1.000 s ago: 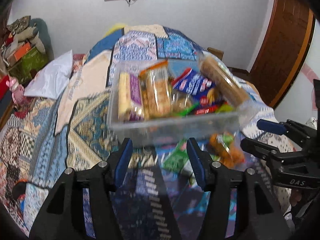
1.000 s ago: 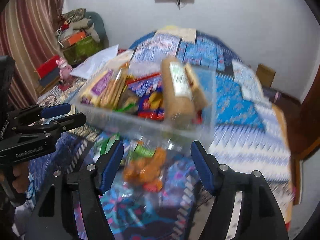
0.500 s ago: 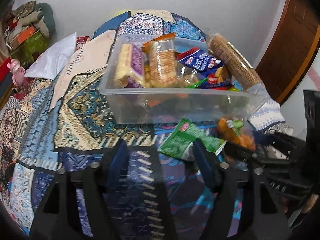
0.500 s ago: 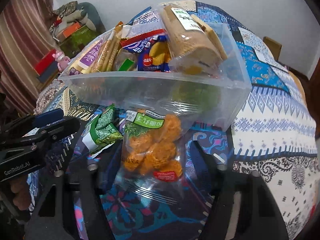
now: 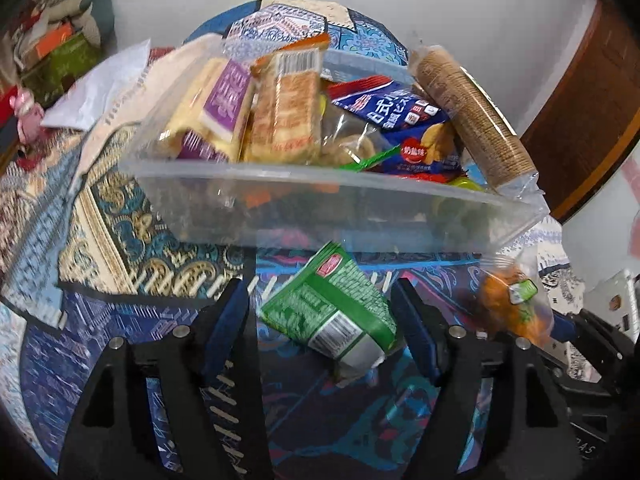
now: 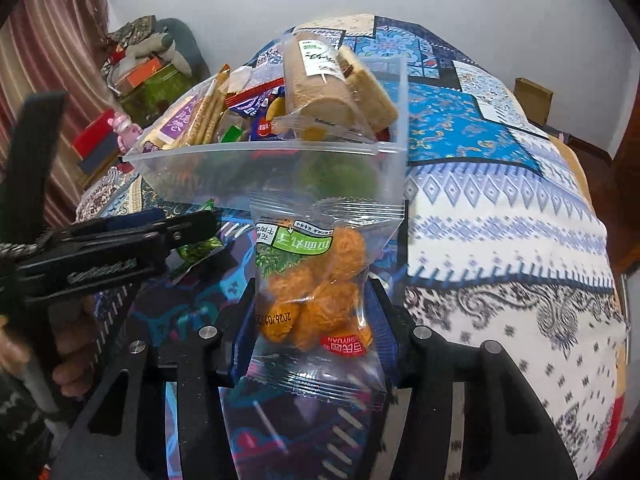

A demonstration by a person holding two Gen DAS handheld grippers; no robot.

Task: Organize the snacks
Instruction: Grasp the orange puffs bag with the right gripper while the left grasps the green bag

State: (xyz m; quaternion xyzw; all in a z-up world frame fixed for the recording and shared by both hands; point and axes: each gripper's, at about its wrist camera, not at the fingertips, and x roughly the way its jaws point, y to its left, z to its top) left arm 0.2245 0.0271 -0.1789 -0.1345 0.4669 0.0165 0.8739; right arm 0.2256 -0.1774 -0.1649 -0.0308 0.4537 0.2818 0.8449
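Observation:
A clear plastic bin (image 5: pixel 360 212) full of snack packs stands on the patterned bedspread; it also shows in the right wrist view (image 6: pixel 256 156). A green snack pack (image 5: pixel 332 312) lies on the bed between the open fingers of my left gripper (image 5: pixel 320 320), which do not touch it. My right gripper (image 6: pixel 314 312) has closed on a clear bag of orange puffs (image 6: pixel 316 288), just in front of the bin. That bag also shows at the right of the left wrist view (image 5: pixel 512 300).
The bin holds a long biscuit roll (image 5: pixel 468 112), a blue chip bag (image 5: pixel 404 116), a purple wafer pack (image 5: pixel 216 112) and an orange cracker pack (image 5: pixel 288 108). A brown door (image 5: pixel 588 112) stands right. Boxes and a pink toy (image 6: pixel 124 128) sit left of the bed.
Both grippers moved down and forward to the bed. The left now straddles the green pack. The right fingers closed in on the bag of orange puffs.

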